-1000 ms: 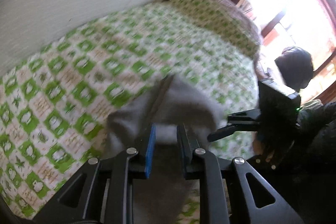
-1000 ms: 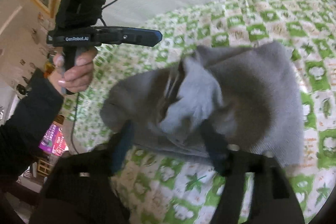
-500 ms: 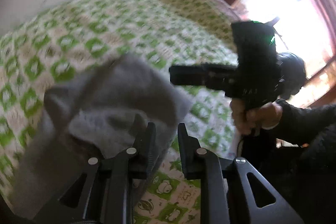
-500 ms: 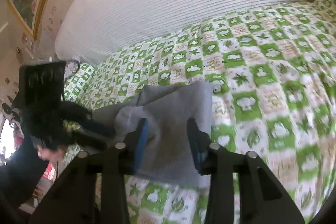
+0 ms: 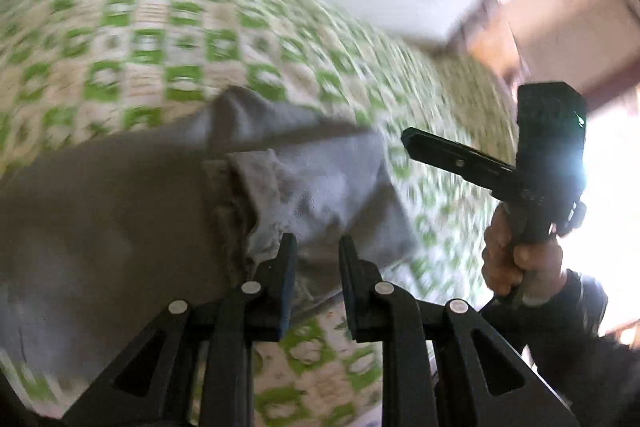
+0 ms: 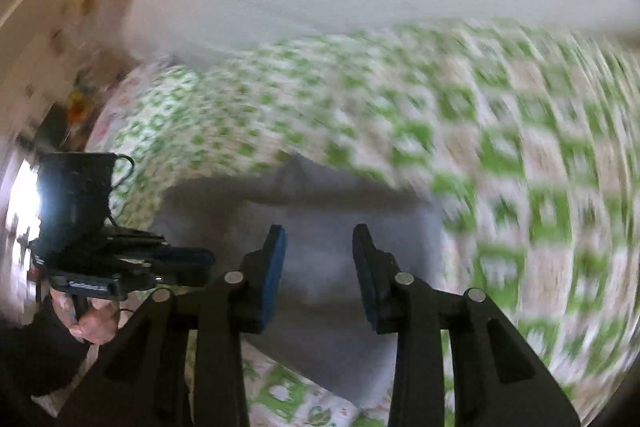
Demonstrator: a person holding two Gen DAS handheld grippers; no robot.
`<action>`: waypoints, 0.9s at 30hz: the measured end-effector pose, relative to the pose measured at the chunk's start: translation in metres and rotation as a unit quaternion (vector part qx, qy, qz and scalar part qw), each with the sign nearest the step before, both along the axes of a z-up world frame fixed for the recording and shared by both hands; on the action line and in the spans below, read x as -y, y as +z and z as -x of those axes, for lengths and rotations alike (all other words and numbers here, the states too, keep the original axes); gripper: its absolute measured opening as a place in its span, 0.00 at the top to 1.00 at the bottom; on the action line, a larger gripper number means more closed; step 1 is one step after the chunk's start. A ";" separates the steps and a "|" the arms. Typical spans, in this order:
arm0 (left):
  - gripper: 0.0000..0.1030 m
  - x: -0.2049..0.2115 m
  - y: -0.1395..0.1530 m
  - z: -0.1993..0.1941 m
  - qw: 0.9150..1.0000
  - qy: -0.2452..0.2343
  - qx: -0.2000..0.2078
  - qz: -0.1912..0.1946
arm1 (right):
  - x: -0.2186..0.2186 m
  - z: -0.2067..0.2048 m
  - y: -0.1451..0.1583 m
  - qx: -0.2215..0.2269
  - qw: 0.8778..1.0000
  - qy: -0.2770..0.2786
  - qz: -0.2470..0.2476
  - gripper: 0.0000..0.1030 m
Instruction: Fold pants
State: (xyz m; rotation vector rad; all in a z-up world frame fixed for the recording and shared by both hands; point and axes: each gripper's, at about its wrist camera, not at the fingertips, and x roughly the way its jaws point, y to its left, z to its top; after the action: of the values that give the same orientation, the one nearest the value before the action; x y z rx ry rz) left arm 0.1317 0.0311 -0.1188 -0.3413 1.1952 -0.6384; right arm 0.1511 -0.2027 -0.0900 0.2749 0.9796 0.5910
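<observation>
Lying folded on the green checked bedspread [image 5: 168,39], the grey pants [image 5: 120,211] now sit flatter than a second ago. Left gripper [image 5: 316,259] stays narrow, seemingly empty amid blur. Right gripper [image 6: 318,255], formerly wide around the cloth, now stands half-closed above it, gripping nothing

Both tongs, left [image 5: 316,255] and right [image 6: 318,247], angled downward, jaws parted

Green-checked bed cover [image 5: 168,39]; grey pants [image 5: 100,211] lying on it.
</observation>
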 end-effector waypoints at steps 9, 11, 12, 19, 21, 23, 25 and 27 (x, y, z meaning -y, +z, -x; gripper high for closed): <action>0.80 -0.091 -0.010 0.075 0.948 0.318 -0.012 -0.002 | -0.113 -0.043 0.013 -0.009 0.975 0.217 0.038 0.64; 0.80 -0.109 -0.017 0.088 0.929 0.371 -0.019 -0.001 | -0.150 -0.049 0.006 -0.012 0.963 0.260 0.069 0.64; 0.80 -0.117 -0.020 0.093 0.919 0.393 -0.024 0.006 | -0.166 -0.053 0.002 -0.013 0.957 0.279 0.081 0.64; 0.76 -0.137 -0.042 0.097 0.898 0.439 -0.038 0.010 | -0.266 -0.068 -0.024 -0.012 0.897 0.416 0.147 0.64; 0.76 -0.140 -0.051 0.100 0.886 0.462 -0.042 0.026 | -0.290 -0.076 -0.032 -0.017 0.879 0.449 0.158 0.64; 0.76 -0.138 -0.057 0.096 0.885 0.461 -0.047 0.039 | -0.306 -0.083 -0.037 -0.021 0.866 0.469 0.171 0.64; 0.76 -0.135 -0.060 0.090 0.887 0.457 -0.046 0.039 | -0.316 -0.089 -0.042 -0.031 0.855 0.487 0.176 0.63; 0.76 -0.136 -0.062 0.088 0.884 0.464 -0.042 0.047 | -0.327 -0.094 -0.048 -0.047 0.841 0.510 0.174 0.56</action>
State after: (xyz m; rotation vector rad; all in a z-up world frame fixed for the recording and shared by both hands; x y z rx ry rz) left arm 0.0441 0.1670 -0.1808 -0.9542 0.9311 0.1647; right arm 0.2451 0.1247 -0.1376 -0.6093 1.2801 1.3499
